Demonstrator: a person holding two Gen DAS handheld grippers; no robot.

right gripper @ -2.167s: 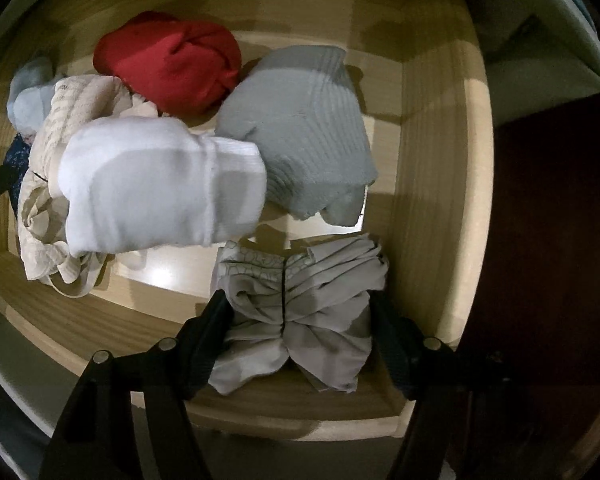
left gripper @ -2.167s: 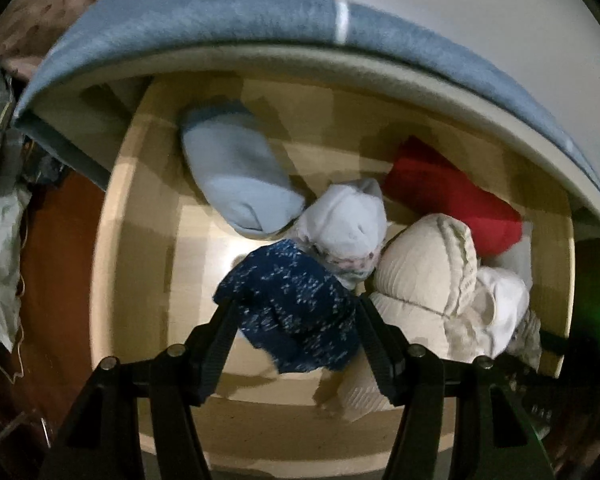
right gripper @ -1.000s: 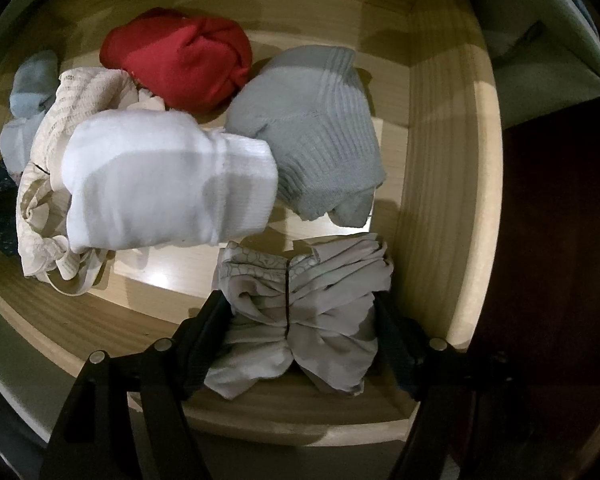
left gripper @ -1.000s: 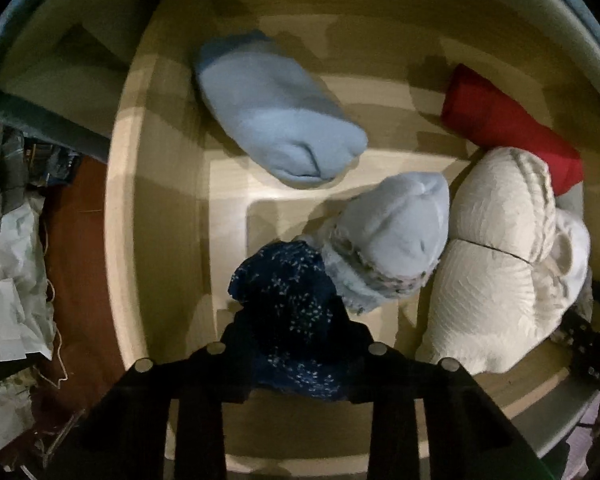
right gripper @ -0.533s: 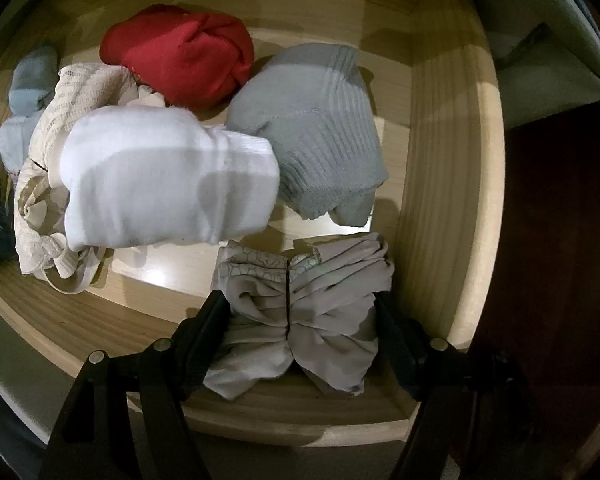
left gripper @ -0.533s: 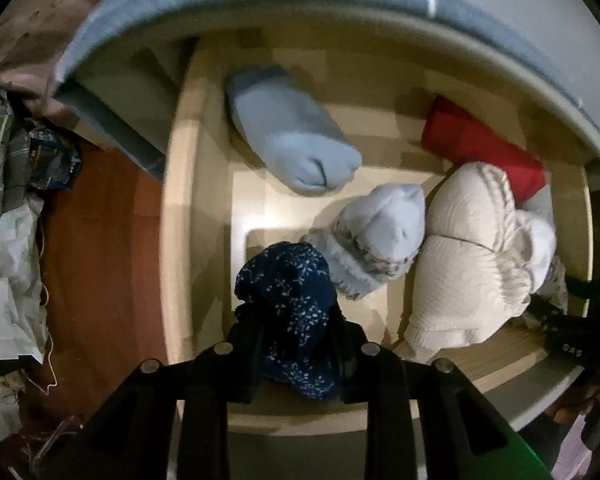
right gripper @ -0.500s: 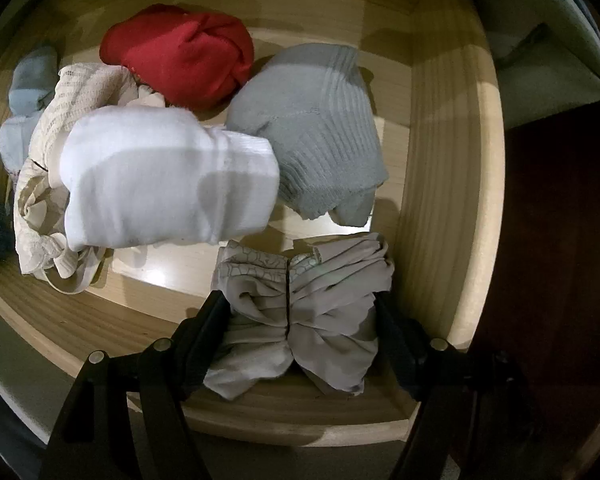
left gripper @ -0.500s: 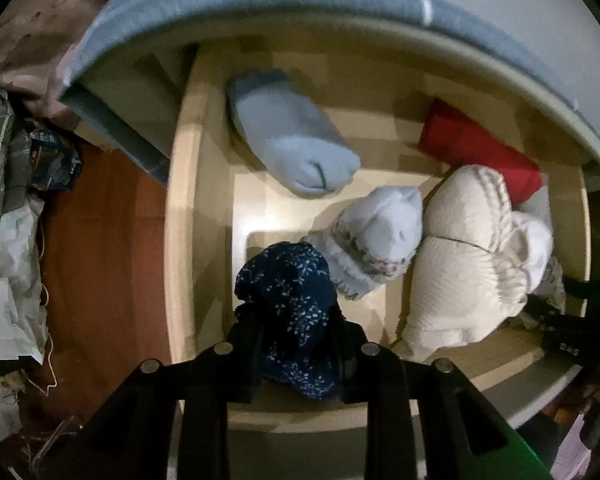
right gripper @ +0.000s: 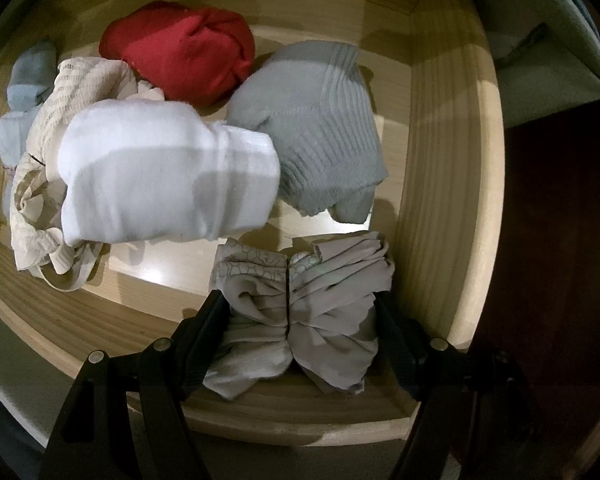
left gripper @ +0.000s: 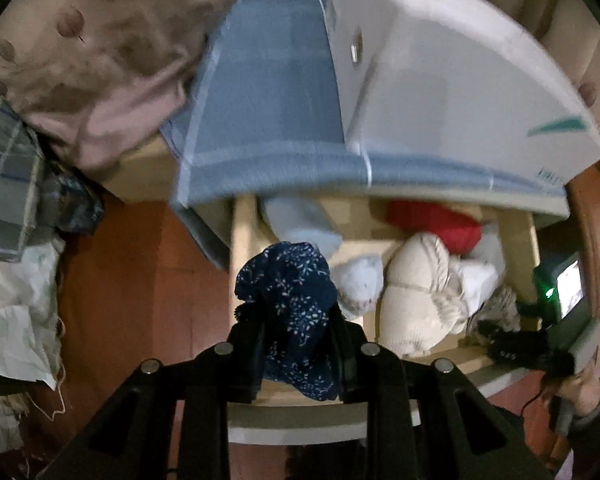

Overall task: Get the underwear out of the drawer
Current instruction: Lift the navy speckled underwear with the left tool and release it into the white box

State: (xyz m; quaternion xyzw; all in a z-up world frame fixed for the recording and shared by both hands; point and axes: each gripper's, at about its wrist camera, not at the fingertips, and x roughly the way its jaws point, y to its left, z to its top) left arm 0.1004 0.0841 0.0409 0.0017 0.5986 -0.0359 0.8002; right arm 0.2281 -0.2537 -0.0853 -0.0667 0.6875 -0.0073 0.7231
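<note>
The left gripper [left gripper: 296, 332] pinches the navy floral underwear [left gripper: 292, 292] above the drawer [left gripper: 240, 240]. The right gripper [right gripper: 300, 320], fingers spread, straddles beige underwear [right gripper: 300, 304] inside; beyond lie a white sock [right gripper: 160, 184], grey sock [right gripper: 312, 128] and red bundle [right gripper: 180, 52].

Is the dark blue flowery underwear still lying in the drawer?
No. The left gripper pinches the dark blue flowery underwear, raised above the wooden drawer.

A home bedroom: a wooden drawer [right gripper: 452, 160] of rolled socks [right gripper: 168, 184], beside a tufted headboard [left gripper: 100, 32] and rumpled bedding [left gripper: 8, 176].
</note>
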